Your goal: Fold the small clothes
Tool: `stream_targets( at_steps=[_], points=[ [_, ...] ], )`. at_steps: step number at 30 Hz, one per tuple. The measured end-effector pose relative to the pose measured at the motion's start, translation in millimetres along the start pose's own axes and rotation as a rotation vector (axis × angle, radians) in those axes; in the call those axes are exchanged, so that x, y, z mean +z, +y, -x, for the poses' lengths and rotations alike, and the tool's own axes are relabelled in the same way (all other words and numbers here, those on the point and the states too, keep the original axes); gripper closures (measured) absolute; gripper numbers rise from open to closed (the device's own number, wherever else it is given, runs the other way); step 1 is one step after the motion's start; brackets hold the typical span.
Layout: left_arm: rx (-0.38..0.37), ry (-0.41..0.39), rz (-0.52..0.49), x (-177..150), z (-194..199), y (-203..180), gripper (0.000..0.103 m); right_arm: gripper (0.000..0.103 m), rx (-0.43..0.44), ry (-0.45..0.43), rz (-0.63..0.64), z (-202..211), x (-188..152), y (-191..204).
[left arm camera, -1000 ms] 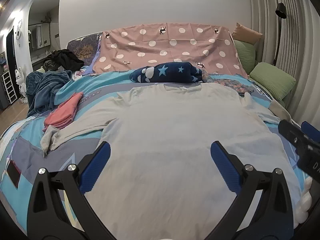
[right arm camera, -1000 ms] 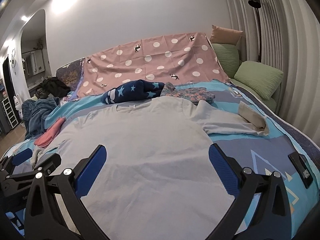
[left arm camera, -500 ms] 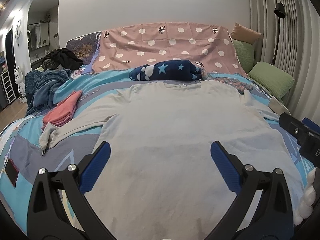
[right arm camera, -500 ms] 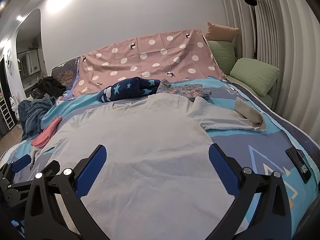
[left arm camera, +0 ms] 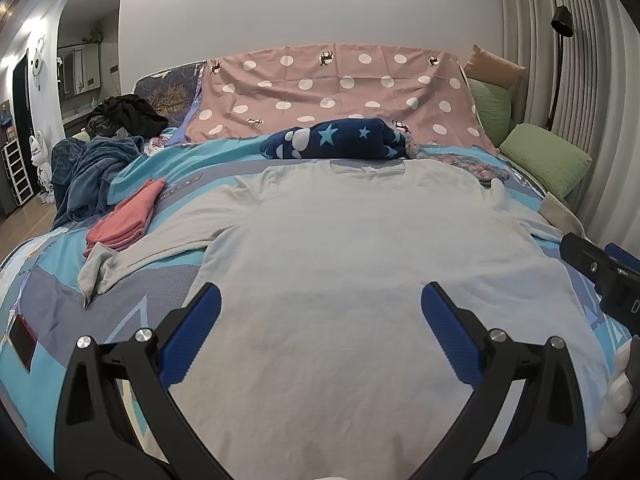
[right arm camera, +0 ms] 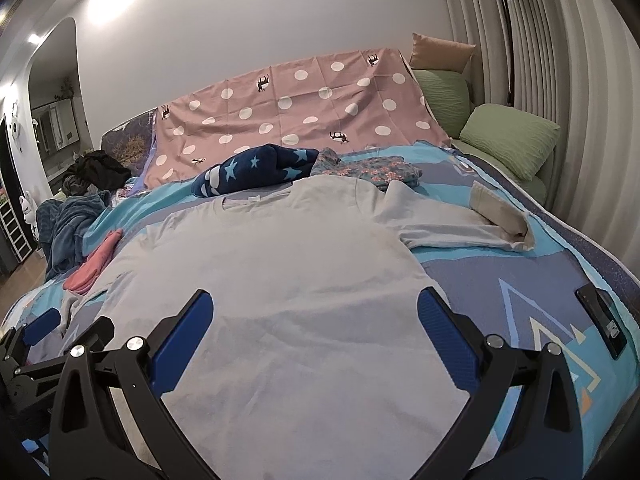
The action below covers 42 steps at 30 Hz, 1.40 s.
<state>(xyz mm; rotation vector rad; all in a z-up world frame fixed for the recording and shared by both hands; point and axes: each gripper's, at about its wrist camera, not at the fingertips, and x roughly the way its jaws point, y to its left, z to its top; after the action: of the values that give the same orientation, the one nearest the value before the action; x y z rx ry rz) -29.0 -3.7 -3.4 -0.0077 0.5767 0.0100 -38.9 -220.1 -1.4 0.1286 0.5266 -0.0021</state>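
A pale grey long-sleeved shirt [left arm camera: 360, 264] lies flat and face up on the bed, collar at the far end, sleeves spread to both sides; it also shows in the right wrist view [right arm camera: 288, 280]. My left gripper [left arm camera: 320, 320] is open and empty, hovering over the shirt's lower half. My right gripper [right arm camera: 314, 320] is open and empty over the shirt's lower right part. The right gripper's body shows at the right edge of the left wrist view [left arm camera: 604, 276]. The left gripper shows at the lower left of the right wrist view [right arm camera: 48, 344].
A folded pink garment [left arm camera: 128, 216] lies left of the shirt. A navy star blanket [left arm camera: 336, 144] and floral cloth [right arm camera: 380, 170] lie beyond the collar. Dark blue clothes [left arm camera: 88, 172] pile at far left. Green pillows [right arm camera: 508, 136] at right. A phone [right arm camera: 602, 320] lies on the bedspread.
Both grippers have drifted slightly, so the shirt sits a bit lower and nearer in view. Both stay open. The shirt has not moved.
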Motion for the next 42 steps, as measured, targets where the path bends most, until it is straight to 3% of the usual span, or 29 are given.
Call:
stream_targets(
  at_steps=[20,42],
  points=[
    [-0.009,0.034,0.018,-5,-7,16,0.002,0.001,0.017,0.036,0.06,-12,-1,20],
    [-0.009,0.085,0.116,-6,-26,70,0.002,0.001,0.017,0.117,0.169,-43,-1,65]
  ],
)
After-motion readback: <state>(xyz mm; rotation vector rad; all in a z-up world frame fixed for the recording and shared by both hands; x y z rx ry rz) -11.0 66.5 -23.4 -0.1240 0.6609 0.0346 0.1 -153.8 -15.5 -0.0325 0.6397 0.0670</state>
